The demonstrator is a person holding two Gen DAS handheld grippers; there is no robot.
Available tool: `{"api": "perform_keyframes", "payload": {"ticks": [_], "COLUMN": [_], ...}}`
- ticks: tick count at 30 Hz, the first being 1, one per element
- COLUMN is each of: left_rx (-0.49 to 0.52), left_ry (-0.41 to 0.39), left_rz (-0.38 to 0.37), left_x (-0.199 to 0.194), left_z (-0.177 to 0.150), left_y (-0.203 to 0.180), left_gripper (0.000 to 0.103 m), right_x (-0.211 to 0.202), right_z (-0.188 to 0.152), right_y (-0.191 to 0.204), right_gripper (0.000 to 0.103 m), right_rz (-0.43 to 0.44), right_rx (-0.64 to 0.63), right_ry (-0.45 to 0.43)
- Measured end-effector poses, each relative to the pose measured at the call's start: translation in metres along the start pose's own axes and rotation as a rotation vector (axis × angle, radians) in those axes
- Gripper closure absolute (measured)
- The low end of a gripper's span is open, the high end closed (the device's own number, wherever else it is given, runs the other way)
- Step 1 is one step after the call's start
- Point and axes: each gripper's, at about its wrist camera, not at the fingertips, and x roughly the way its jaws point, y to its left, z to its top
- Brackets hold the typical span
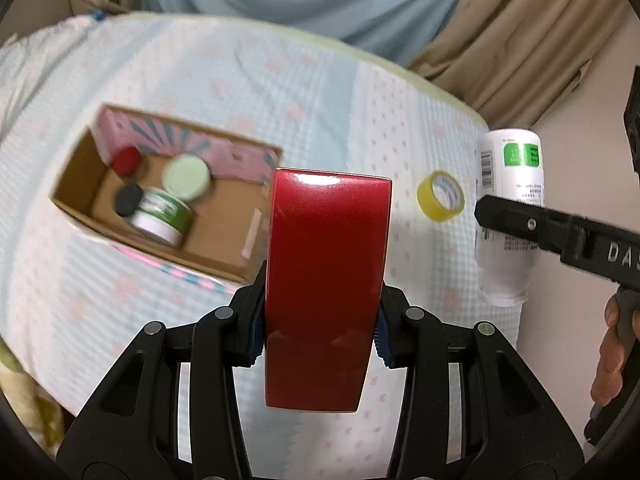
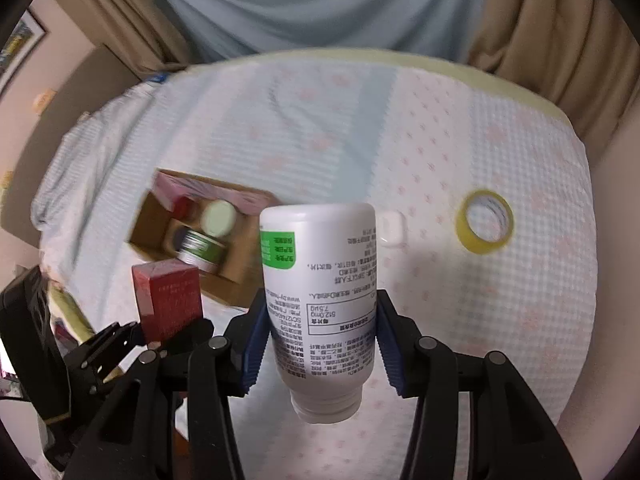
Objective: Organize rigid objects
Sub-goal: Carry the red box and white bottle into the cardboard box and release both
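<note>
My left gripper [image 1: 318, 334] is shut on a glossy red box [image 1: 326, 280] and holds it above the bed, just right of an open cardboard box [image 1: 224, 248]. The cardboard box holds a green-and-white jar [image 1: 164, 216], a pale green lid [image 1: 187, 176], a red cap [image 1: 127, 160] and a black cap [image 1: 128, 199]. My right gripper [image 2: 322, 344] is shut on a white bottle with a green label [image 2: 320, 292], held cap-down. The bottle also shows in the left wrist view [image 1: 510, 208], and the red box in the right wrist view [image 2: 168, 300].
A yellow tape roll [image 2: 485, 222] lies on the bedspread [image 2: 440, 140] to the right. A small white square object [image 2: 390, 230] lies behind the bottle. Curtains hang behind the bed. The bed's right edge drops off near the bottle.
</note>
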Motion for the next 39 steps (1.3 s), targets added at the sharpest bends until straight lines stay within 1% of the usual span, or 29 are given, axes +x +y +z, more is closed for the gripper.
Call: {"api": "perform_keyframes", "payload": {"ticks": [2,4,8,10,13,16,19,22,24,27,33,36,39], "left_rx": [0.012,0.029,0.027,0.040,0.067,0.093,0.145,0.177,0.197,0.233,0.222,0.220,0.221], "left_ry": [-0.019,-0.048,-0.081,-0.095,-0.104,-0.082,-0.057,-0.020,0.012,0.049,0.126,0.163,0.189], "left_rz": [0.009,0.017,0.002,0.002,-0.007,-0.027,-0.040,-0.054,-0.059,-0.047,-0.036,-0.017,-0.002], "left_x": [-0.016,-0.040,-0.068,-0.076,-0.083,-0.080,-0.073,-0.059,-0.047,-0.024,0.026,0.052,0.075], "left_z": [0.009,0.024,0.046,0.059,0.078,0.091,0.103,0.115,0.124,0.132,0.145,0.147,0.149], "left_y": [0.007,0.021,0.049,0.066,0.099,0.127,0.154,0.180,0.195,0.214,0.249,0.262,0.270], "left_gripper": [0.064,0.064,0.064,0.064,0.064,0.064,0.064,0.064,0.064,0.064,0.064,0.064,0.064], "right_x": [-0.012,-0.021,-0.031,-0.033,-0.024,-0.010,0.004,0.020,0.030,0.052,0.104,0.129,0.155], "right_z": [0.002,0.004,0.008,0.008,0.010,0.013,0.020,0.030,0.034,0.042,0.050,0.056,0.063], "right_y": [0.016,0.034,0.064,0.076,0.095,0.115,0.135,0.157,0.166,0.177,0.178,0.177,0.169], "right_gripper": [0.057,0.057,0.057,0.057,0.057,0.057,0.057,0.057,0.057,0.057,0.057,0.057,0.057], "right_rz": [0.018,0.030,0.045,0.054,0.065,0.049,0.074,0.044,0.043,0.030,-0.007,-0.043,-0.047], "right_rx": [-0.007,-0.009,0.014,0.039,0.102,0.168,0.246,0.281,0.319,0.353,0.403,0.386,0.386], "right_ry": [-0.024,-0.048,-0.068,-0.078,-0.088,-0.083,-0.087,-0.082,-0.082,-0.070,0.002,0.031,0.051]}}
